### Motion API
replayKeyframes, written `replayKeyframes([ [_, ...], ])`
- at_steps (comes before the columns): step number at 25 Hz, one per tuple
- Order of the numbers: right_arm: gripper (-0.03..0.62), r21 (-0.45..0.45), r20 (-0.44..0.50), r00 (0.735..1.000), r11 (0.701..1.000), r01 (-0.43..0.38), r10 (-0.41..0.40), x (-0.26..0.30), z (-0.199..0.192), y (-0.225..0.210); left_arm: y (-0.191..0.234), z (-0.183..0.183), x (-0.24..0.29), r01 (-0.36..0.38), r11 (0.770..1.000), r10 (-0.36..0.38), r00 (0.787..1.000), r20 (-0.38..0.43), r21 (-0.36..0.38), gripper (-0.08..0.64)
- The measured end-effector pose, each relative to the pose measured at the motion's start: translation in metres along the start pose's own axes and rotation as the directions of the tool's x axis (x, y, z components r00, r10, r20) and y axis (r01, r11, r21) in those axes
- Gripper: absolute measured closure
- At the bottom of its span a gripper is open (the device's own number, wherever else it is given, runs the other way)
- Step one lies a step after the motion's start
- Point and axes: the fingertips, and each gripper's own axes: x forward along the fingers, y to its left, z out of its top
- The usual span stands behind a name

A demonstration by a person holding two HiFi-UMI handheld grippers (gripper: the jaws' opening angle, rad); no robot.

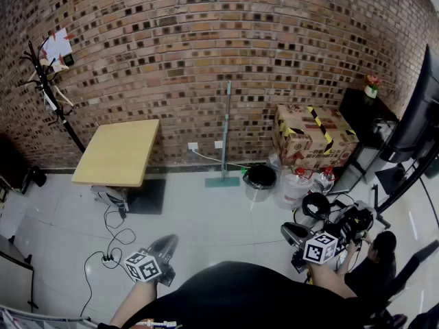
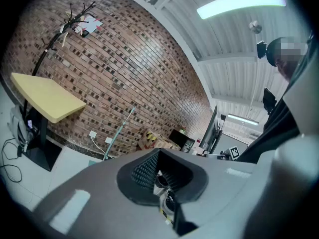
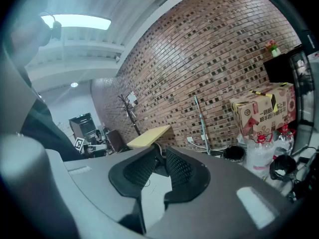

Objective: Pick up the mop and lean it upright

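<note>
Closest to us are our two grippers. Our left gripper (image 1: 167, 242) has its jaws a little apart and holds nothing. Our right gripper (image 1: 292, 232) is loose too, with only floor showing in its gap. Farther off stand a yellow table (image 1: 118, 151) and a black bin (image 1: 260, 178). Between them the mop (image 1: 227, 132) stands upright, its flat head on the floor and its pole leaning on the brick wall (image 1: 171, 46), well apart from both grippers.

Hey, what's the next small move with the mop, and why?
Probably just lower both claws and stop: the mop already leans upright against the brick wall, and the left claw and right claw are open, holding nothing.
</note>
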Motion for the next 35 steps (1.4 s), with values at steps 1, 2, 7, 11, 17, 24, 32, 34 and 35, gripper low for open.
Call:
replayKeyframes([
  [1,0.511,-0.002,-0.002,1.0,1.0,0.002,-0.002,-0.003,0.0,-0.003,-0.003,-0.001,0.002,-0.001,1.0,0.001,1.0,-0.001,0.0,0.565],
  [2,0.511,-0.003,-0.005,1.0,1.0,0.002,-0.002,-0.005,0.001,-0.007,-0.006,-0.001,0.005,-0.003,1.0,0.003,1.0,-0.003,-0.001,0.565],
  [7,0.513,-0.009,-0.009,1.0,1.0,-0.006,0.006,-0.022,0.006,-0.025,-0.027,-0.01,0.024,-0.003,1.0,0.003,1.0,-0.003,-0.001,0.565],
  [11,0.514,-0.016,-0.028,1.0,1.0,-0.014,0.014,-0.033,0.005,-0.042,-0.045,-0.022,0.042,-0.005,1.0,0.005,1.0,-0.011,-0.004,0.565],
  [17,0.515,-0.027,-0.056,0.998,0.999,-0.026,0.025,-0.034,0.006,-0.065,-0.059,-0.031,0.062,-0.009,1.0,0.009,1.0,-0.026,-0.01,0.566],
  [24,0.515,-0.03,-0.074,0.997,0.999,-0.027,0.025,0.006,0.007,-0.069,-0.03,-0.023,0.069,-0.004,1.0,0.005,0.999,-0.054,0.026,0.565],
  [32,0.515,-0.055,-0.05,0.998,0.998,0.035,-0.037,0.104,0.041,-0.042,0.065,0.033,0.091,0.081,0.997,-0.08,0.995,-0.068,0.017,0.565],
  [34,0.515,-0.061,-0.036,0.998,0.997,0.053,-0.055,0.13,0.056,-0.034,0.092,0.058,0.093,0.104,0.994,-0.102,0.993,-0.066,0.028,0.566],
  [35,0.515,-0.055,-0.028,0.997,0.996,0.064,-0.066,0.144,0.063,-0.031,0.107,0.068,0.093,0.111,0.993,-0.108,0.992,-0.07,0.035,0.565],
])
